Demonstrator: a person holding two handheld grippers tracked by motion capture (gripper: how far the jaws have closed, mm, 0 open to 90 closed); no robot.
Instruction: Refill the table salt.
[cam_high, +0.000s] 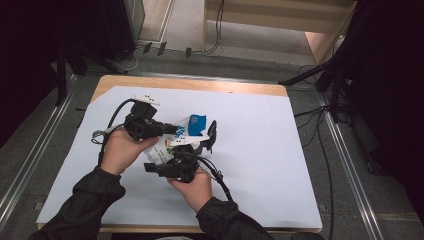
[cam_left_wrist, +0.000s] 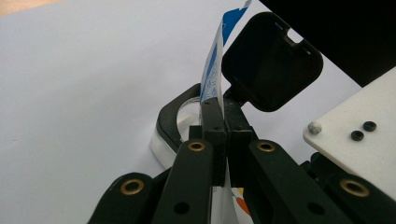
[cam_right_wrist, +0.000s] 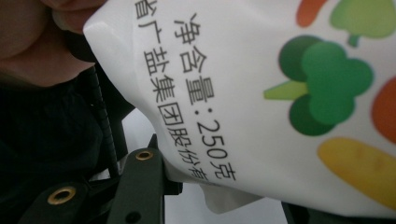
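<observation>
the salt bag (cam_high: 172, 142), white with printed vegetables and a blue top, hangs over the middle of the white table cover (cam_high: 260, 165), its mouth just above a clear jar with a black rim (cam_left_wrist: 173, 122) and flipped-up black lid (cam_left_wrist: 271, 60). the left gripper (cam_left_wrist: 219, 122) is clamped tight on the bag's top edge; the right gripper (cam_high: 172, 167) grips the bag's body, jaws partway closed around it. to pour well, keep the opening centred over the rim and tip slowly so nothing spills.

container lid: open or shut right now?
Open. In the left gripper view the black lid stands flipped up behind the container, its rim exposed. The left gripper pinches the pouch edge above it.
</observation>
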